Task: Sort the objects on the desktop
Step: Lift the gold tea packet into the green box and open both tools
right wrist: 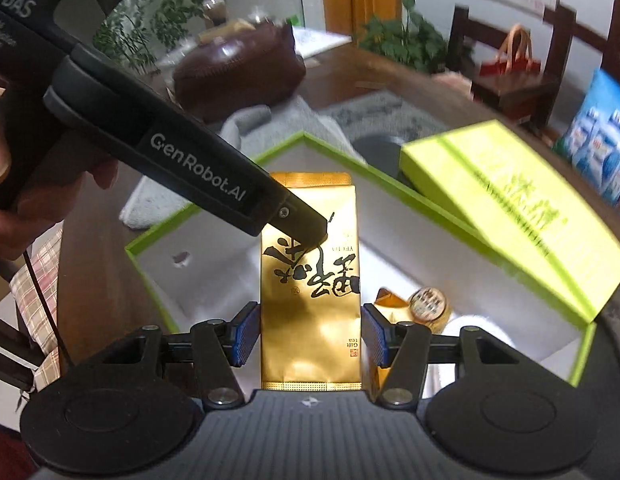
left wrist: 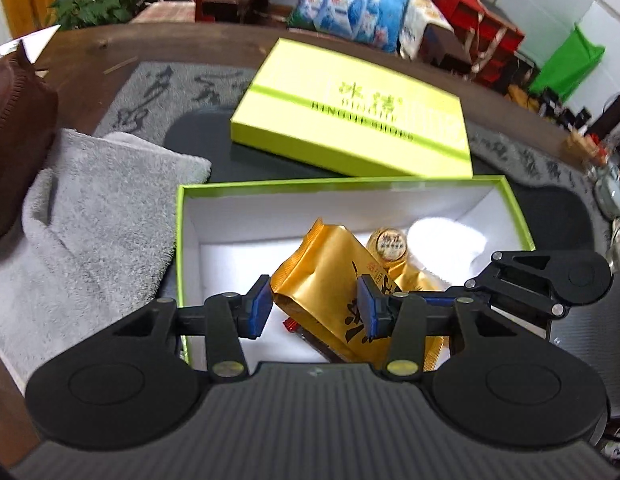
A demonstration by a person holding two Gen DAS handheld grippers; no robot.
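Step in hand: a gold tea pouch (right wrist: 310, 280) is carried over the open green box (left wrist: 182, 240); placing it inside appears to be under way.
Right gripper (right wrist: 310, 336): pinching the pouch across its width, blue pads against both long edges.
Left gripper (left wrist: 315, 306): jaws narrowed about the pouch's other end; the right wrist view shows its tip on the pouch face, but firm pad contact cannot be confirmed.
Box contents: a small gold-wrapped round packet (left wrist: 389, 246) and another gold pouch beneath, toward the box's right side.
Next move, judged: lower the pouch flat to the box floor, then release both ends together.
Left view only: grey towel (left wrist: 90, 208) left of the box; box lid (left wrist: 349, 112) beyond it.
Right view only: a hand (right wrist: 2, 152) holding the left gripper.
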